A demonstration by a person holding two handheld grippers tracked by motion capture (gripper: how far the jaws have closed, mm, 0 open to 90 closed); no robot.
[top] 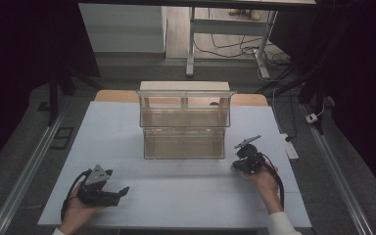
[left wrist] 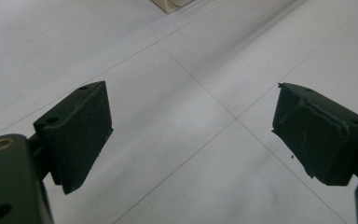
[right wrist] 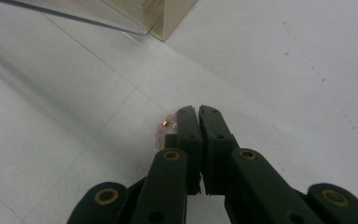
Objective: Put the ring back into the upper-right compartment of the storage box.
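Right gripper (right wrist: 198,109) stands with its jaws drawn together, barely a slit between the pads; a small pinkish translucent object (right wrist: 162,130) with a tiny gold speck lies on the white table (top: 176,196) against the outer side of one jaw, and whether the pads pinch any part of it cannot be told. Seen from the high view, this gripper (top: 238,164) sits low at the right front corner of the clear two-tier organizer (top: 184,125), near it but apart. Left gripper (left wrist: 191,126) has its jaws spread wide with bare tabletop between them; it (top: 122,191) rests in the person's left hand (top: 81,213) near the table's front left, well apart from the organizer.
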